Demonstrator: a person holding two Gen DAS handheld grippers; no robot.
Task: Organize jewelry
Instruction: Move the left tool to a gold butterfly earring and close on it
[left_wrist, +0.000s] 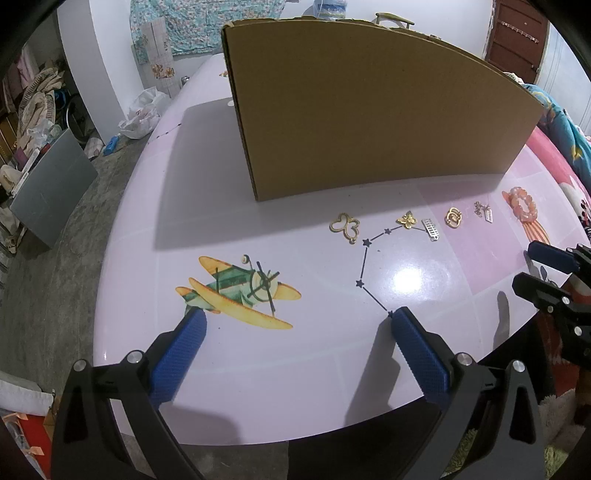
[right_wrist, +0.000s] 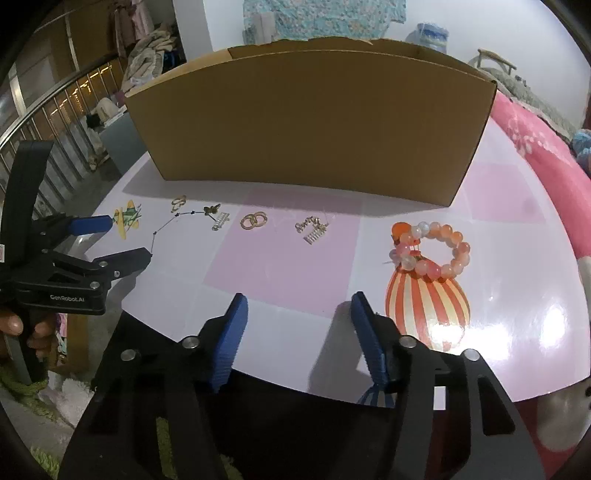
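Surveying: I look down over both grippers at a table (right_wrist: 295, 266) with jewelry laid out in a row and nothing yet in my fingers.
Cardboard box: the cardboard box (right_wrist: 306, 122) stands upright behind the row, its near wall hiding the inside, so I cannot tell whether anything is already in it.
Left gripper: my left gripper (left_wrist: 295, 315) hovers above the printed airplane, jaws wide apart and empty, well short of the jewelry.
Right gripper: my right gripper (right_wrist: 299, 299) hangs over the near edge of the table, jaws partly apart with nothing between them, the bracelet just ahead and to the right.
Bead bracelet: the bead bracelet (right_wrist: 430, 249) lies flat on the striped balloon print, at the right end of the row.
Small pieces: from left to right, the butterfly outline charm (left_wrist: 343, 226), the gold flower charm (left_wrist: 406, 219) touching a silver bar piece (left_wrist: 430, 229), the linked gold rings (right_wrist: 254, 220), and a tangled silver pendant (right_wrist: 313, 227).
Progress: I judge the task barely begun; every visible piece still lies loose on the table, all left to be picked up and sorted.
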